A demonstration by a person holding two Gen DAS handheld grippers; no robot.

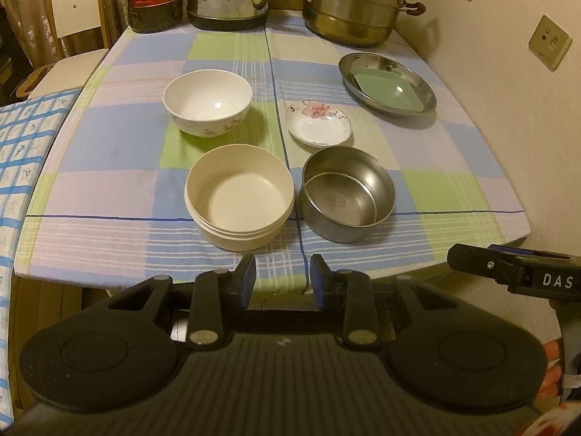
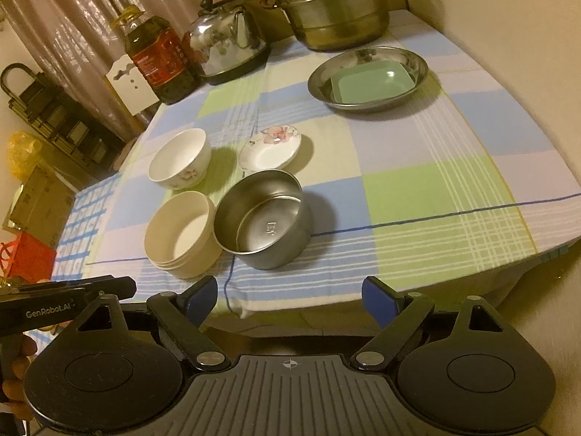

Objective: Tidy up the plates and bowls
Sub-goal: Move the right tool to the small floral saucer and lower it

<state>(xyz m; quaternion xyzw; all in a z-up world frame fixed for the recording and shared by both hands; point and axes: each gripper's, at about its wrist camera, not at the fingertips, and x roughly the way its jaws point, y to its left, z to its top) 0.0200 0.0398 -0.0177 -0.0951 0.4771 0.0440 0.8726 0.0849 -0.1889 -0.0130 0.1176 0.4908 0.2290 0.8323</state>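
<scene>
Both claws are hovering empty off the table's (image 1: 109, 189) near edge: the left claw (image 1: 281, 276) is standing slightly parted, the right claw (image 2: 288, 299) spread wide. Cream bowl (image 1: 239, 207) and steel bowl (image 1: 348, 200) are sitting nearest, side by side.

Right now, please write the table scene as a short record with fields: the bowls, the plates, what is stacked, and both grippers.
bowls: white ceramic bowl; cream bowl; steel bowl, all upright and apart
small plate: flowered saucer, alone, behind the steel bowl
stacked: green square plate lies inside the steel dish
surface: checked tablecloth
background: oil bottle, kettle, steamer pot
left gripper: partly open, empty, at the near table edge
right gripper: wide open, empty
</scene>
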